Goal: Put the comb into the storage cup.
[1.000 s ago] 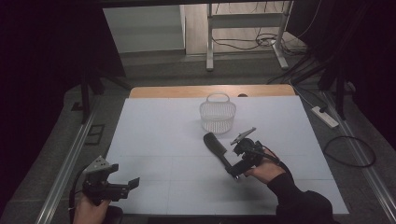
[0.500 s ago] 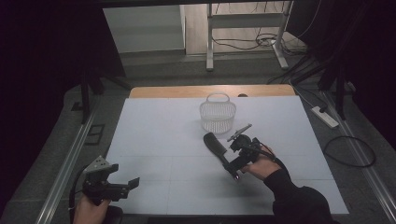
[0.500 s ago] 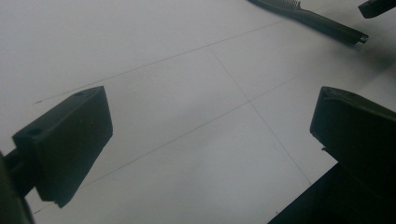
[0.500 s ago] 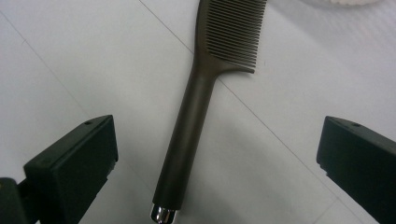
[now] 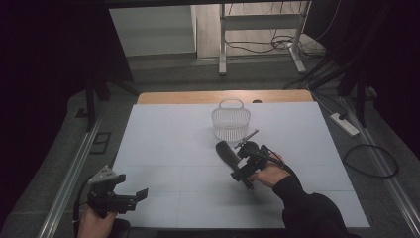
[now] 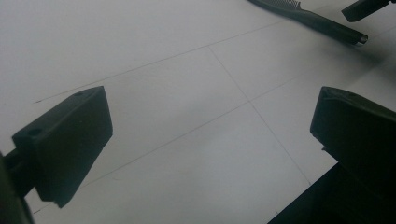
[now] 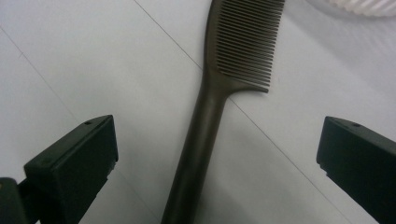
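Right gripper view: right gripper [image 7: 217, 163] jaws spread wide, gripping nothing; dark comb [image 7: 219, 107] lies flat on the white table [image 7: 70, 56] between them, handle toward the camera, teeth pointing away. High view: comb [image 5: 227, 152] just in front of the white basket [image 5: 231, 122]. Left gripper [image 5: 130, 197] at the near left table edge, well apart, jaws wide open, empty.

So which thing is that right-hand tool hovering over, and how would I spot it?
Find the white table, then the small white basket near its far edge. Just in front of the basket lies a dark comb, flat on the table between the open jaws of the right gripper. It is the one dark, long-handled, fine-toothed thing there.
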A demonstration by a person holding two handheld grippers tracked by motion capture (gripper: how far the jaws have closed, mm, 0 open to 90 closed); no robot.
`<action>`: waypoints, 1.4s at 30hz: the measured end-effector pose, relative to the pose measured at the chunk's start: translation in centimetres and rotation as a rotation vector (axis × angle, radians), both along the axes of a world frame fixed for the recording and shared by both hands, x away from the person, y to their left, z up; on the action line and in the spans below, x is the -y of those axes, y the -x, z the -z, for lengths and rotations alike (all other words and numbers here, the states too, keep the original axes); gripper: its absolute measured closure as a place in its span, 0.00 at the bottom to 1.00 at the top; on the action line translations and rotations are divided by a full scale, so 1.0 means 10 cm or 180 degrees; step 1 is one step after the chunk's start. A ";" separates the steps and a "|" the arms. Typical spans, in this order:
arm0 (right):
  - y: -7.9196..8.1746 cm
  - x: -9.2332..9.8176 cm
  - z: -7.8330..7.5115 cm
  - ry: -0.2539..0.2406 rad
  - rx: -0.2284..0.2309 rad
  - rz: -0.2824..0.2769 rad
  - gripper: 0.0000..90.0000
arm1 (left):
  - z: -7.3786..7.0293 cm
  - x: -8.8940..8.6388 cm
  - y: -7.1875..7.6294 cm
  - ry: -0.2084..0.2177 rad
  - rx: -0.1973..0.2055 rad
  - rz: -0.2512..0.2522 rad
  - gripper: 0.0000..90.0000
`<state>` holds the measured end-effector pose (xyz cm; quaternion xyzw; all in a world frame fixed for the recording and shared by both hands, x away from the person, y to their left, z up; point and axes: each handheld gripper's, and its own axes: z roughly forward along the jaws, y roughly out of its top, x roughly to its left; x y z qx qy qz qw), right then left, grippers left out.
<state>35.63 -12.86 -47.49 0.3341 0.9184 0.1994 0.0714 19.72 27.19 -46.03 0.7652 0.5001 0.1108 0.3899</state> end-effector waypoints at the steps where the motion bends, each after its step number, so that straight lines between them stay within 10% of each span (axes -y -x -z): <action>1: -0.01 -0.01 0.00 0.0007 -0.0003 -0.0011 0.00 | 0.00 0.00 0.00 0.0000 0.0000 0.0000 0.00; 42: -0.07 -0.14 0.41 0.0356 -0.0121 -0.0036 0.00 | 0.00 0.00 0.00 0.0001 0.0008 0.0012 0.00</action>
